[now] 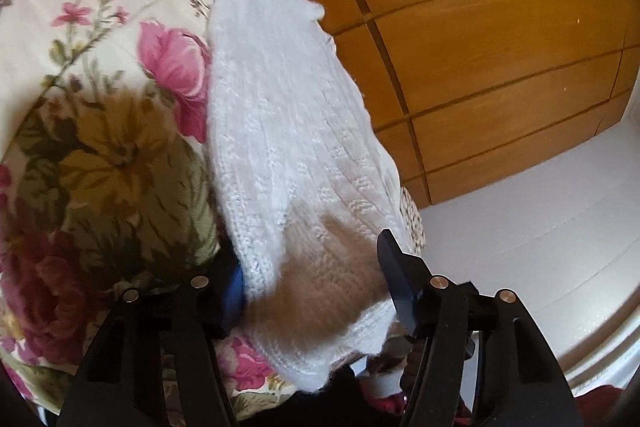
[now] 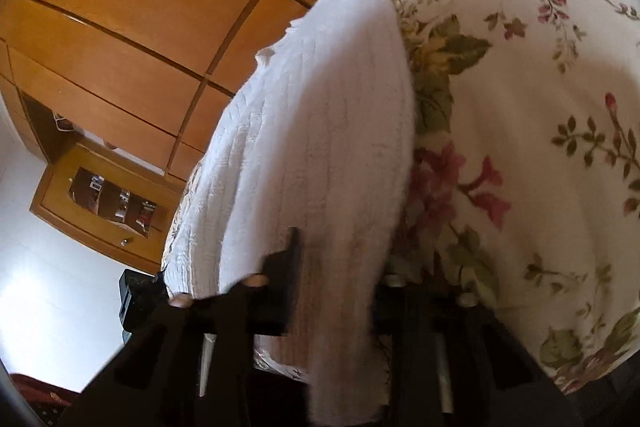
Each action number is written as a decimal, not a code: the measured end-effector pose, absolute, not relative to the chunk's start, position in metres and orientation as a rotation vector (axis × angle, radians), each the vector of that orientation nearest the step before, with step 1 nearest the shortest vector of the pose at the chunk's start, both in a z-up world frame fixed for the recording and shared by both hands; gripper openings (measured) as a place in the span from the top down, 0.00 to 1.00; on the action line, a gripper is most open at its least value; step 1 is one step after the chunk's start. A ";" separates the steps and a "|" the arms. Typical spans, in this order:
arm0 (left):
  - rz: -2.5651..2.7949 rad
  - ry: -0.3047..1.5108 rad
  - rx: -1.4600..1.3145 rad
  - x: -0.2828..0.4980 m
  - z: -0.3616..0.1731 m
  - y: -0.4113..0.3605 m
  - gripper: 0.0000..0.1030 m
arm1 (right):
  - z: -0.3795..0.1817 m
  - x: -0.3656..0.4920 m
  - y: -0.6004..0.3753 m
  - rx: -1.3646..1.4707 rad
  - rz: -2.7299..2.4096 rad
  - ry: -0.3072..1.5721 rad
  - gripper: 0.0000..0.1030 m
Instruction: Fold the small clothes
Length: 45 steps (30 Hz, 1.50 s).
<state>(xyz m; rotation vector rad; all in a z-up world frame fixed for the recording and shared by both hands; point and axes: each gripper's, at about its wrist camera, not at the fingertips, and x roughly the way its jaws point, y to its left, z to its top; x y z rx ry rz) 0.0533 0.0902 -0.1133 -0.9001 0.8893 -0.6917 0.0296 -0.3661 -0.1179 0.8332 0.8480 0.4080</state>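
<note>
While the white knitted garment (image 1: 280,131) lies draped along the edge of the bed, running from the top of the left wrist frame down to its lower middle, the left tool (image 1: 316,279) has its two dark fingers on either side of the garment's near end. Its jaws stand partly apart with the knit between them, though whether the pads press on the wool cannot be told. Under the garment lies a floral bedspread (image 1: 100,147), filling the left of that frame, and a wooden wardrobe (image 1: 500,47) fills the upper right above a pale floor (image 1: 540,227). From the right wrist view, the same garment runs down the middle of the frame, and the right tool (image 2: 340,291) is clamped tight on its near edge, the cloth bunched between the dark fingers.
</note>
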 end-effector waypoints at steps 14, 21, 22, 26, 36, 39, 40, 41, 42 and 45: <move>-0.525 0.924 -0.544 0.049 -0.078 0.115 0.88 | -0.091 0.005 -0.395 0.707 0.298 0.779 0.94; -0.642 0.880 -0.673 0.035 -0.095 0.106 0.08 | -0.114 0.010 -0.390 0.718 0.285 0.839 0.79; -0.647 0.885 -0.686 0.036 -0.097 0.104 0.08 | -0.115 0.009 -0.393 0.736 0.286 0.828 0.78; -0.660 0.874 -0.775 0.036 -0.111 0.104 0.08 | -0.118 0.011 -0.389 0.729 0.283 0.841 0.91; -0.571 0.945 -0.572 0.021 -0.075 0.111 0.95 | -0.077 -0.007 -0.393 0.676 0.303 0.809 0.94; -0.570 0.950 -0.521 0.014 -0.072 0.111 0.95 | -0.077 -0.019 -0.389 0.651 0.310 0.834 0.95; -0.550 0.970 -0.510 0.014 -0.080 0.112 0.95 | -0.081 -0.020 -0.387 0.647 0.307 0.848 0.95; -0.524 0.988 -0.496 0.020 -0.087 0.112 0.95 | -0.088 -0.019 -0.385 0.644 0.297 0.863 0.95; -0.502 1.003 -0.476 0.024 -0.093 0.107 0.95 | -0.099 -0.016 -0.384 0.652 0.275 0.885 0.95; -0.500 0.984 -0.405 0.024 -0.099 0.097 0.91 | -0.118 -0.008 -0.386 0.675 0.243 0.911 0.93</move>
